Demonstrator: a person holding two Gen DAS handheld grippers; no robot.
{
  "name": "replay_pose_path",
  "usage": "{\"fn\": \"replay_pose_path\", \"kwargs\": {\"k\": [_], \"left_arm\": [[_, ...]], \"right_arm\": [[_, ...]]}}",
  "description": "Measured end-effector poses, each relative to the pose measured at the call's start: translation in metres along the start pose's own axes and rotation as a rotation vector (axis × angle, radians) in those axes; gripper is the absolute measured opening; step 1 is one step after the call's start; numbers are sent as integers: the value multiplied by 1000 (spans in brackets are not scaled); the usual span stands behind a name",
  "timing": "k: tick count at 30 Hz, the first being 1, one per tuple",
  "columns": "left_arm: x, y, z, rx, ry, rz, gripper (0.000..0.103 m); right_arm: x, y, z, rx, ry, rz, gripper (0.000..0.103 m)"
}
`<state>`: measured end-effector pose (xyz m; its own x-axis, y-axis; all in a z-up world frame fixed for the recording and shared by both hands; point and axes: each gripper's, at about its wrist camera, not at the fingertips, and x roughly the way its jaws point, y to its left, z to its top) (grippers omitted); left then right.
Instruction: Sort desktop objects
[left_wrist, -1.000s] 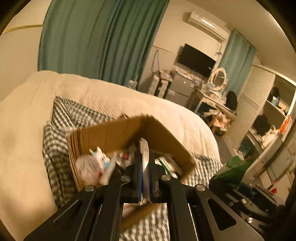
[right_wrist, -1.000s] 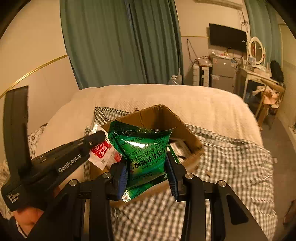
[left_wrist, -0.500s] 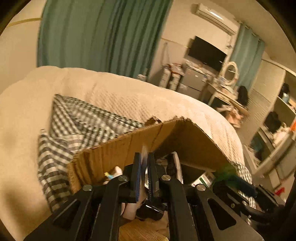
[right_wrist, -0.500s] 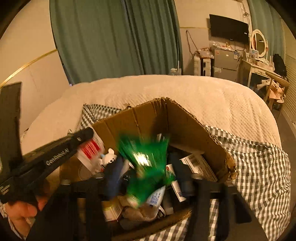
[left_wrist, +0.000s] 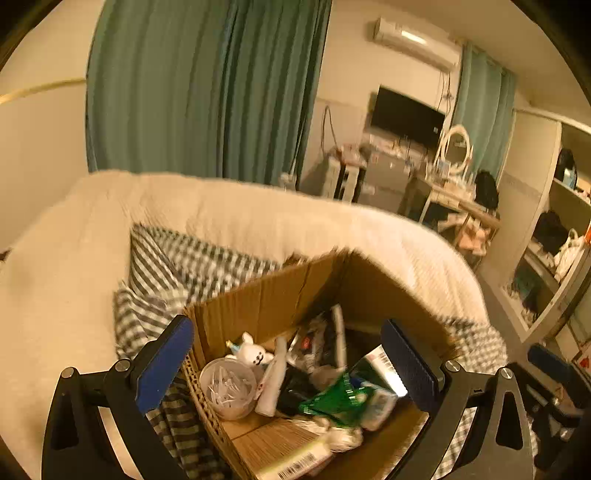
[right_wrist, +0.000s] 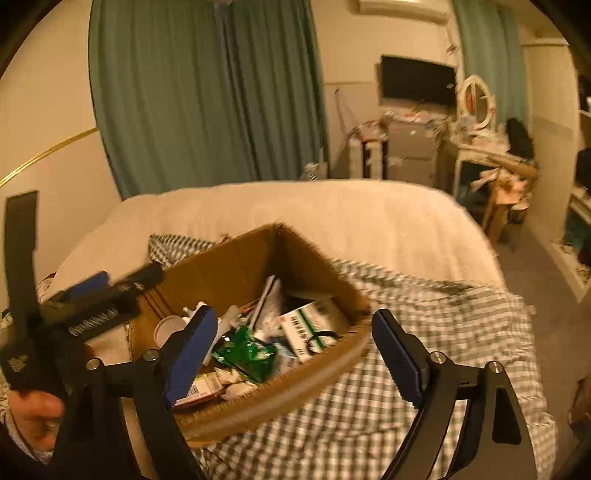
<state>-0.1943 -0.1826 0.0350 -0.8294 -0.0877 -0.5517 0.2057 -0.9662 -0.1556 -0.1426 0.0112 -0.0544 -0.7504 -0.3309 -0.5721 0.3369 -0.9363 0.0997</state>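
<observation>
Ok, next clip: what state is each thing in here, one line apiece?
Left gripper: open, empty, above the box.
Right gripper: open, empty, over the box's near edge.
Cardboard box: open-topped, on the checked cloth, filled with loose items.
Green packet: lying inside the box, free of both grippers.
Round clear tub: upright in the box's corner, holding small white pieces.

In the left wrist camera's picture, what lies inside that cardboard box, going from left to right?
Clear tub of white sticks → little white toy figure → white tube → green snack bag → white-and-green carton with a barcode.
</observation>
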Motion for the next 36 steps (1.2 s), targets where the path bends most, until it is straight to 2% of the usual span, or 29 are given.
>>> {"fn": "replay_pose_path", "kwargs": {"k": [2,5,8,12,18,20,21,23,24,31,36], "left_arm": [[-27,-9,7,-4,-31,-14,103],[-63,-22,9,-15,-82,-77,103],[-90,-39,4,-7,-116,-68,103],[-106,-56,-18,24,-103,-49,103],[-103,-60,-88,28,-69,5,103],[-104,-58,-112,16,-60,76,103],[-102,-58,-119,6,-56,84,103],[-92,-58,-122,19,-4,71,103],[-89,-59,-121,28,17,91,103],[-95,-71,-131,93,-5,125,103],[-95,-79,-130,112,-12,111,103]], "right_arm": [[-26,-2,3,-16,-33,-36,90],[-64,-7,3,-22,-94,-85,96],[-92,-18,-2,-1,-110,-106,101],[-113,-37,-19,18,-102,-112,103],[-106,-65,-74,58,-53,-149,103],[-105,-70,-91,62,-55,-170,102],[-104,-72,-97,75,-49,-178,103],[-101,-74,-104,100,-34,-150,102],[-100,-73,-105,109,-32,-129,102],[-92,-69,-103,104,-13,-133,102],[-93,-64,-105,93,-15,-146,102]]}}
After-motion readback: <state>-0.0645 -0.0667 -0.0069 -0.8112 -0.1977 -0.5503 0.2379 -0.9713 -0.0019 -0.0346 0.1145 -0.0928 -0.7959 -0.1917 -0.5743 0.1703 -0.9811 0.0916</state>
